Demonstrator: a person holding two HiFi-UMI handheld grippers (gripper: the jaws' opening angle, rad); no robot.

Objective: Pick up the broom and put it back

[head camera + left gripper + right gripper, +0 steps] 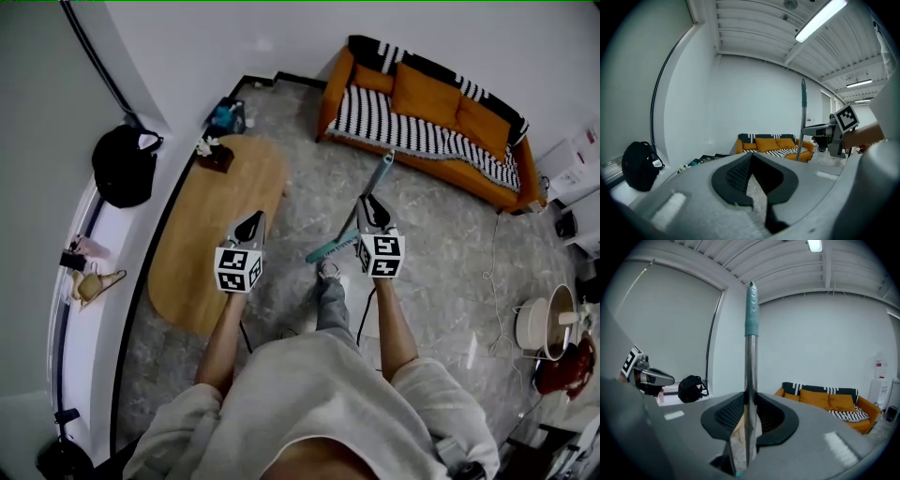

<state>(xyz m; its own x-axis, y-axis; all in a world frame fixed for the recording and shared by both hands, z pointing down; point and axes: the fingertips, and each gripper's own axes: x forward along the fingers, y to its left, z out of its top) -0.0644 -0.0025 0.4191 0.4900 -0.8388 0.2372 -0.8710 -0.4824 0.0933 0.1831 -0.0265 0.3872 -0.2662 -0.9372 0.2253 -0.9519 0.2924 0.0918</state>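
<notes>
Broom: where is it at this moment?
Head view, right of centre: the broom stands upright, its pole clamped in the right gripper, between the wooden table and the orange sofa.

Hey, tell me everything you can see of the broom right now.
The broom has a thin, silvery, metal-looking pole, a teal grip at its top end and a teal brush head at the bottom. It stands roughly upright over the grey marbled floor, in front of the orange sofa. The right gripper is clamped on the pole partway up. Whether the brush head touches the floor cannot be told.
</notes>
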